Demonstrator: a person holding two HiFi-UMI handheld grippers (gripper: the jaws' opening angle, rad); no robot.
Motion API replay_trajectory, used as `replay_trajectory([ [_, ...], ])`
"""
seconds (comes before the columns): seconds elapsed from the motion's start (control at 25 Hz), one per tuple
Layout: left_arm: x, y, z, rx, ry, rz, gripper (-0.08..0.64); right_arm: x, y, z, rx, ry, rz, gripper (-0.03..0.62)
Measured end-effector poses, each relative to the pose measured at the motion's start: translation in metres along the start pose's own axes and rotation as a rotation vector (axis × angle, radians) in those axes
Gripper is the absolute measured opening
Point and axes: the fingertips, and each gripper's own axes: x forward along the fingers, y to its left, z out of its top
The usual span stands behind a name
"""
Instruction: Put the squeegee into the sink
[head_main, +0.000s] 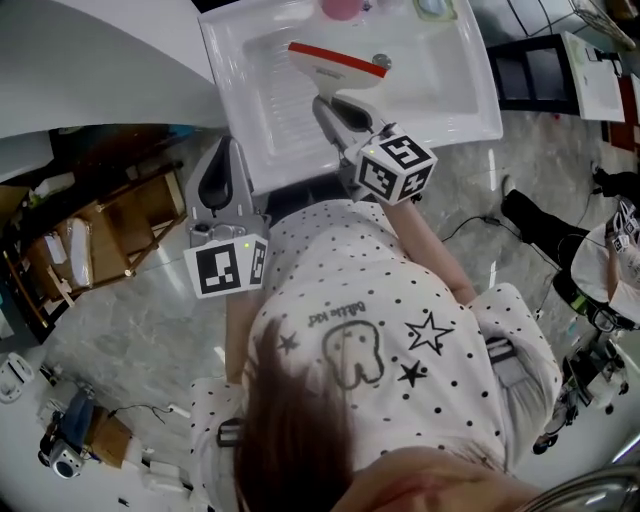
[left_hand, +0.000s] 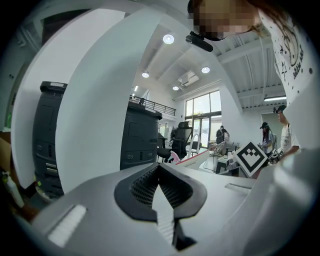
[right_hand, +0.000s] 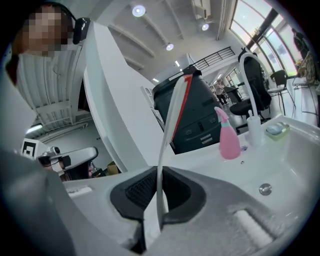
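Observation:
The squeegee (head_main: 338, 62) is white with a red blade and hangs over the white sink (head_main: 470, 90). My right gripper (head_main: 335, 108) is shut on its thin white handle, and the blade end points away from me. In the right gripper view the squeegee (right_hand: 172, 115) rises upright from between the black pads (right_hand: 137, 192), with the sink basin (right_hand: 285, 150) and its drain (right_hand: 265, 189) to the right. My left gripper (head_main: 224, 155) is shut with nothing in it. It sits left of the sink's near corner, outside the basin. The left gripper (left_hand: 162, 205) faces a white wall.
At the sink's back rim stand a pink spray bottle (right_hand: 229, 137), a white bottle (right_hand: 254, 131) and a soap dish (right_hand: 276, 129). A wooden rack (head_main: 90, 245) stands on the floor at the left. Cables and another person (head_main: 615, 260) are at the right.

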Motion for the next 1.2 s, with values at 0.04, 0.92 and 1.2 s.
replay_trajectory([
  [0.04,0.0,0.002,-0.001,0.001,0.005,0.0,-0.012,0.007,-0.001,-0.003,0.009,0.009,0.002,0.021],
  [0.92,0.017,0.008,-0.006,0.001,0.035,-0.01,-0.012,0.105,-0.062,-0.131,0.431,0.322,-0.077,0.021],
  [1.2,0.02,0.007,-0.01,-0.009,0.05,-0.009,-0.012,0.113,-0.07,-0.146,0.494,0.349,-0.093,0.023],
])
